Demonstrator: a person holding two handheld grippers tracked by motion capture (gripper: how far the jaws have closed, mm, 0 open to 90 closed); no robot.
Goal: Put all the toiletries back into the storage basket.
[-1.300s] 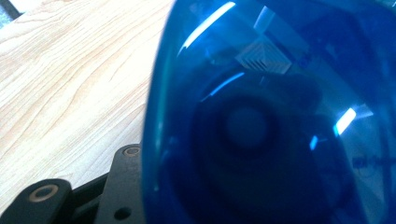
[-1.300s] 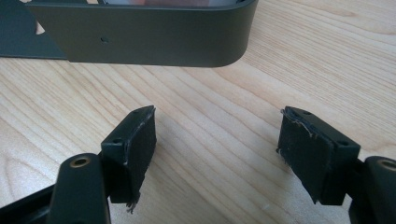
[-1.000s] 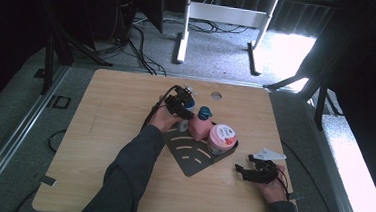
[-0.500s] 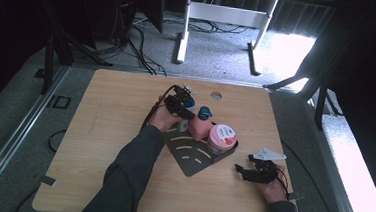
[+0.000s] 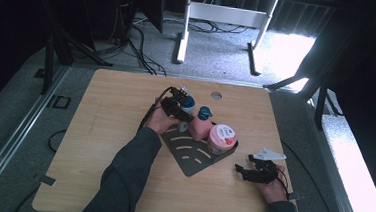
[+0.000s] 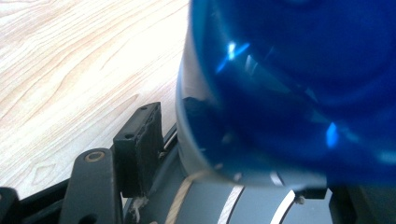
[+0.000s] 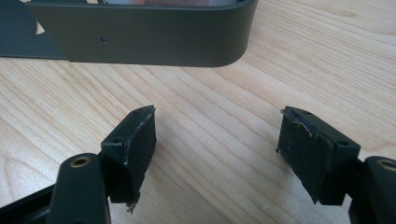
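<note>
Releasing the blue-capped bottle [image 5: 188,104] at the far-left corner of the dark rack [image 5: 192,159], we note the left gripper [image 5: 179,116] jaws have just been opening, bottle upright between them; the right gripper [image 5: 251,173], open and empty, rests well right of the rack.

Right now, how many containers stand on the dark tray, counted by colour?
Blue: 1, the blue-capped container at the left gripper, whose jaws have just been opening
Pink with teal cap: 1
Pink-lidded tub: 1
Total: 3 on the dark tray
</note>
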